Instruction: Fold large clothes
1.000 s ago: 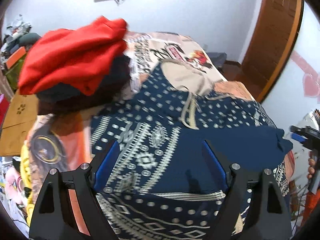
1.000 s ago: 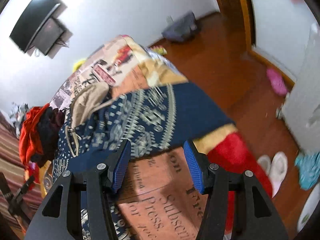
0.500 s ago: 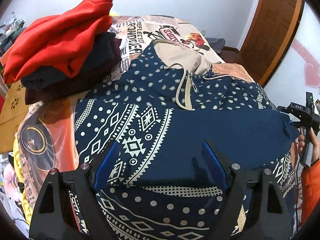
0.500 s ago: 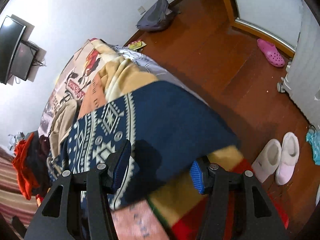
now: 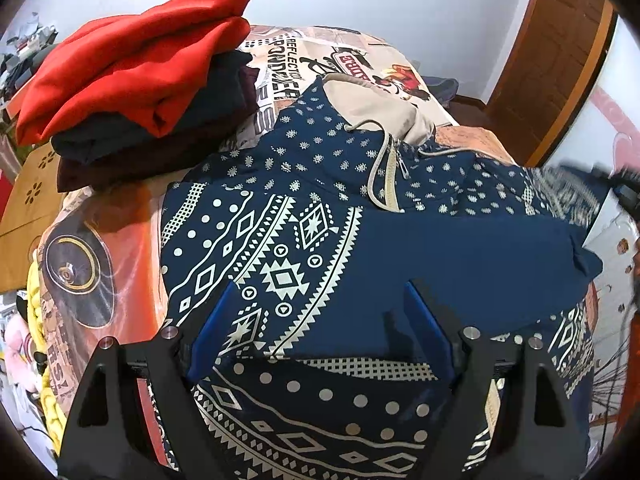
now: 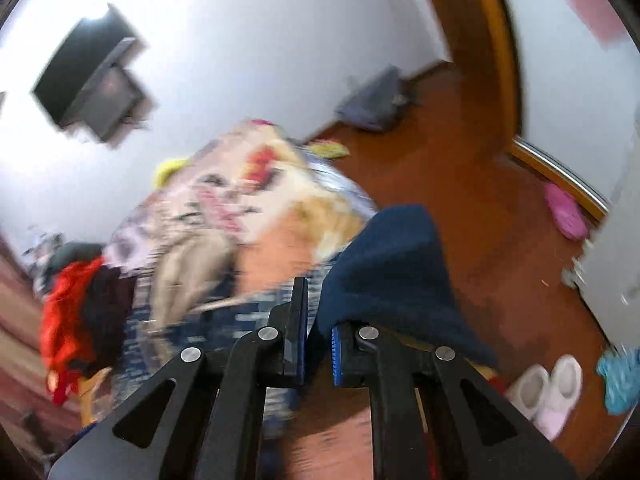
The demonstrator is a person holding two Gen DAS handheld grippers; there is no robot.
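A large navy hoodie [image 5: 360,240] with white geometric patterns and a beige hood lies spread on the bed, one sleeve folded across its chest. My left gripper [image 5: 320,320] is open and empty, hovering just above the hoodie's lower front. My right gripper [image 6: 318,320] is shut on the plain navy sleeve end [image 6: 392,268] of the hoodie and holds it lifted at the bed's right side. The right wrist view is blurred by motion. The right gripper shows blurred at the right edge of the left wrist view [image 5: 622,188].
A stack of folded clothes, red on top [image 5: 132,68], sits on the bed's far left. The patterned bedspread [image 5: 100,248] covers the bed. On the wooden floor lie white slippers [image 6: 548,384], a pink shoe [image 6: 564,216] and a grey bag [image 6: 372,104]. A brown door [image 5: 560,60] stands far right.
My right gripper has closed on the navy sleeve end and lifted it. My left gripper has stayed open and nearly still over the hoodie.
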